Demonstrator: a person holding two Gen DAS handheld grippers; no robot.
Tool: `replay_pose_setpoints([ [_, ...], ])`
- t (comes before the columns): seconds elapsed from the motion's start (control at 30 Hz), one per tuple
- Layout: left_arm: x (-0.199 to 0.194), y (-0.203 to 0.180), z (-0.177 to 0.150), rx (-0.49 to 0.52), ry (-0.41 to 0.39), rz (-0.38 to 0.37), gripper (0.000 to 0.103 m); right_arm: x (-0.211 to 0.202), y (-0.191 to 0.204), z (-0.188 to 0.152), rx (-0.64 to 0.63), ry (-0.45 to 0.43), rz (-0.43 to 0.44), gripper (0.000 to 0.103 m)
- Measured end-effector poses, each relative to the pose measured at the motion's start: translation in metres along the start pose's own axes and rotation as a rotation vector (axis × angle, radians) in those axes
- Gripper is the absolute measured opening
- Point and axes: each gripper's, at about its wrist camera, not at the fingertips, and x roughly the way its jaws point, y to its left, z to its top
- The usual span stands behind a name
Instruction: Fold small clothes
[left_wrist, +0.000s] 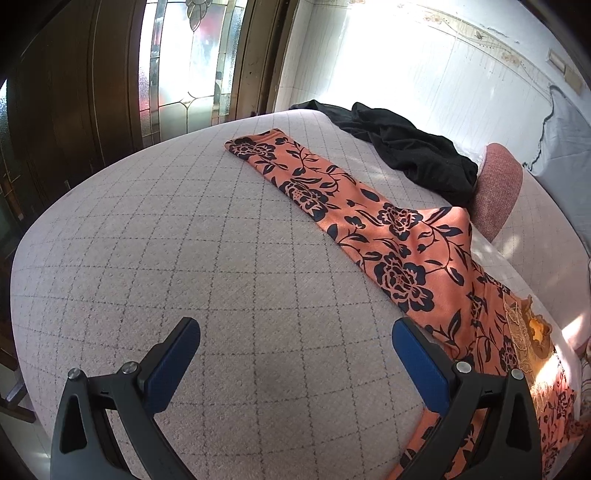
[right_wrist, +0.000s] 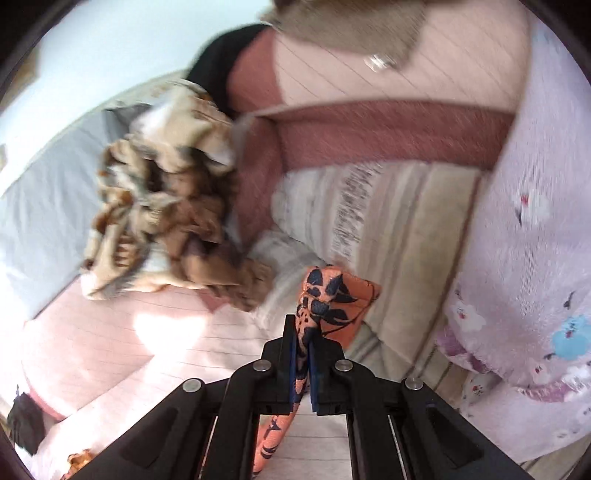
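- The right gripper (right_wrist: 303, 332) is clamped tight on a bunched edge of the orange floral garment (right_wrist: 332, 295); the cloth is pinched between the two blue pads (right_wrist: 291, 354), with a tuft sticking out past the tips toward twelve o'clock and the rest trailing down toward six o'clock beneath the jaws.
- In the right wrist view, which is blurred, a crumpled brown and cream cloth (right_wrist: 166, 206) lies at ten o'clock from the gripper; a pink flowered fabric (right_wrist: 524, 258) fills the three o'clock side.
- The left gripper (left_wrist: 295, 354) stands wide apart with nothing between its fingers; it hangs over the grey checked bed cover (left_wrist: 166, 240), apart from the cloth.
- In the left wrist view the orange floral garment (left_wrist: 399, 243) lies stretched flat in a long band across the bed, running from eleven o'clock down to five o'clock; its near end passes just beside the right-hand finger.
- A black garment (left_wrist: 406, 147) lies heaped at one o'clock, beyond the orange band; a pink cushion (left_wrist: 498, 184) sits just beside it at two o'clock.
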Motion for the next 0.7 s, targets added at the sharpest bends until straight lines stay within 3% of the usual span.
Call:
replay_pose_setpoints([
  [0.17, -0.007, -0.004, -0.003, 0.024, -0.012, -0.031, 0.103, -0.052, 0.091, -0.026, -0.119, -0.071, 0.215, 0.005],
  [0.3, -0.009, -0.001, -0.001, 0.002, -0.014, -0.055, 0.103, -0.106, 0.199, -0.070, -0.256, -0.101, 0.486, 0.005],
  [0.37, -0.011, 0.001, 0.000, -0.010, -0.019, -0.062, 0.103, -0.135, 0.246, -0.106, -0.302, -0.091, 0.629, 0.005],
  [0.47, -0.012, 0.005, 0.002, -0.031, -0.020, -0.077, 0.103, -0.161, 0.301, -0.182, -0.337, -0.005, 0.826, 0.005],
  [0.53, -0.012, 0.006, 0.002, -0.040, -0.019, -0.086, 0.103, -0.166, 0.324, -0.239, -0.372, 0.071, 0.897, 0.009],
  [0.57, -0.012, 0.006, 0.002, -0.039, -0.018, -0.090, 0.103, -0.158, 0.339, -0.273, -0.418, 0.148, 0.917, 0.016],
  [0.6, -0.012, 0.005, 0.002, -0.034, -0.016, -0.093, 0.103, -0.144, 0.354, -0.307, -0.474, 0.260, 0.909, 0.046],
  [0.63, -0.013, 0.004, 0.002, -0.027, -0.015, -0.095, 0.103, -0.130, 0.362, -0.340, -0.523, 0.363, 0.870, 0.084],
  [0.7, -0.014, 0.003, 0.001, -0.015, -0.020, -0.093, 0.103, -0.097, 0.357, -0.388, -0.552, 0.520, 0.815, 0.085],
])
